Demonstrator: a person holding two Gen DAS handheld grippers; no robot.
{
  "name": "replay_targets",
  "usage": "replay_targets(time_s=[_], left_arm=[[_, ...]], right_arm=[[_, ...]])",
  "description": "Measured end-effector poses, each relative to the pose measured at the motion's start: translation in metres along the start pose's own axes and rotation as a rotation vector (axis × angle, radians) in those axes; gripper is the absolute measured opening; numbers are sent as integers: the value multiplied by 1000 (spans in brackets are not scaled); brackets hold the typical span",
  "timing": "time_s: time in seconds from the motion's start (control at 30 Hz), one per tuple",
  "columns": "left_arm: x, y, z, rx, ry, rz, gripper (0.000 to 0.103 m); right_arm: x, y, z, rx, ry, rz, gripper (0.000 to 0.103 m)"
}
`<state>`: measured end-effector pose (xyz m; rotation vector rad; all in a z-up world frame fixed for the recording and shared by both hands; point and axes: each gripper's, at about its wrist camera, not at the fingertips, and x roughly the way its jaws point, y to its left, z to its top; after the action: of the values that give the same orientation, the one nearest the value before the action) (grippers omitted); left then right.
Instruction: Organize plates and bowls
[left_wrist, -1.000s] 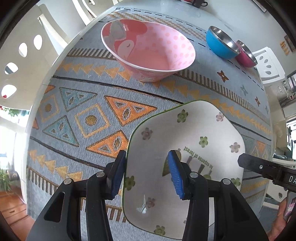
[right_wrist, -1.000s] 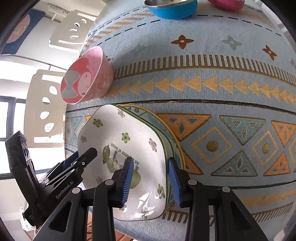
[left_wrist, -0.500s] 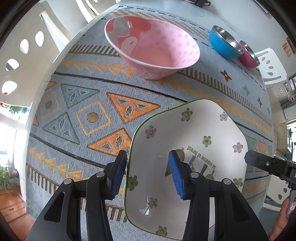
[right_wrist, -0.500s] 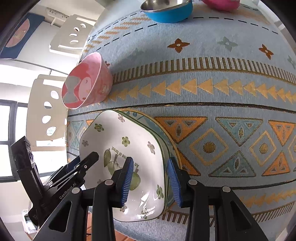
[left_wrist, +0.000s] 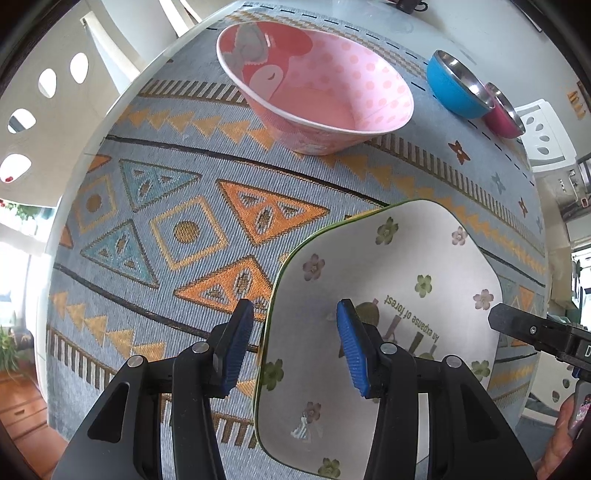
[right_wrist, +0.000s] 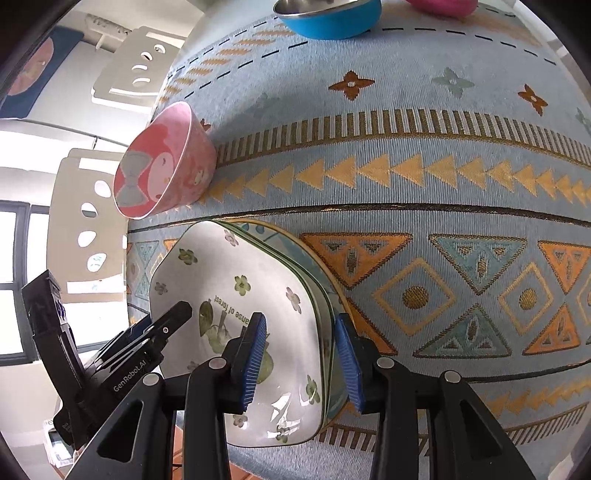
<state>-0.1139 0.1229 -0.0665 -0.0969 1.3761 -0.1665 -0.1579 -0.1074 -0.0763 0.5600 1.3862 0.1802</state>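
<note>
Since a second ago your view from the left wrist has crept toward the pink bowl (left_wrist: 317, 92), which now looms larger; the right wrist view is unchanged. Your left gripper (left_wrist: 293, 349) straddles the near rim of the white floral plate (left_wrist: 388, 295), pads apart and not pressing. Your right gripper (right_wrist: 301, 360) straddles the opposite edge of the stack, likewise unclenched. You have three bowls: pink, blue (left_wrist: 458, 90), magenta (left_wrist: 504, 114). The floral plate sits on at least one more dish (right_wrist: 334, 306); the exact number you cannot tell. All rest on a patterned blue-grey tablecloth (right_wrist: 424, 184), white chairs (right_wrist: 79, 229) around it.
</note>
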Motion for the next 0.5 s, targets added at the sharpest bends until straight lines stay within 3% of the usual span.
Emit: replay_targets(time_s=[0.5], left_arm=[[0,0,0,3,-2,-5,44]], right_arm=[[2,-1,-1,9,2,0,38]])
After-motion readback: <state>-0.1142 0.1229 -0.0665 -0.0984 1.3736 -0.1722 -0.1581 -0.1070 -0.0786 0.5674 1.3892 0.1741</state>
